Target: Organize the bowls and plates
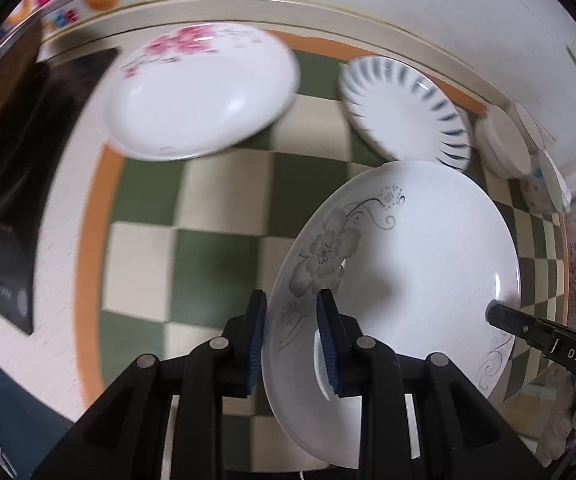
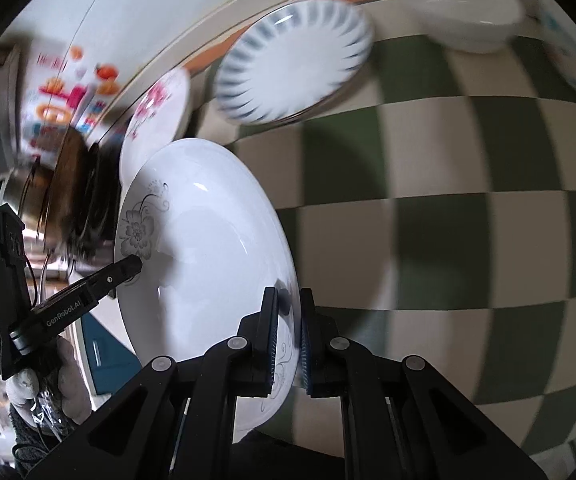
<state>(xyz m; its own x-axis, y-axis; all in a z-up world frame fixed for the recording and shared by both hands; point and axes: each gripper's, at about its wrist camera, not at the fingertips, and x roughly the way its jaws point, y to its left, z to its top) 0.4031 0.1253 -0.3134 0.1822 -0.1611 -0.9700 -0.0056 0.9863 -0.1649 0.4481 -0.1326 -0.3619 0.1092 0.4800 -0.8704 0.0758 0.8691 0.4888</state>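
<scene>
A white plate with a grey flower print (image 1: pixel 415 264) is held tilted above the checkered table by both grippers. My left gripper (image 1: pixel 291 312) is shut on its rim at one side; it also shows in the right wrist view (image 2: pixel 136 266). My right gripper (image 2: pixel 288 312) is shut on the opposite rim of the grey flower plate (image 2: pixel 208 248); it also shows in the left wrist view (image 1: pixel 495 312). A pink flower plate (image 1: pixel 204 92) (image 2: pixel 156 120) and a blue striped plate (image 1: pixel 403 112) (image 2: pixel 291 60) lie on the table beyond.
The table has a green and cream checkered cloth (image 1: pixel 224 264) with an orange border. White bowls (image 1: pixel 507 144) stand at the far right edge; a white bowl (image 2: pixel 459 12) shows in the right wrist view. A dark object (image 1: pixel 4 184) lies at the left.
</scene>
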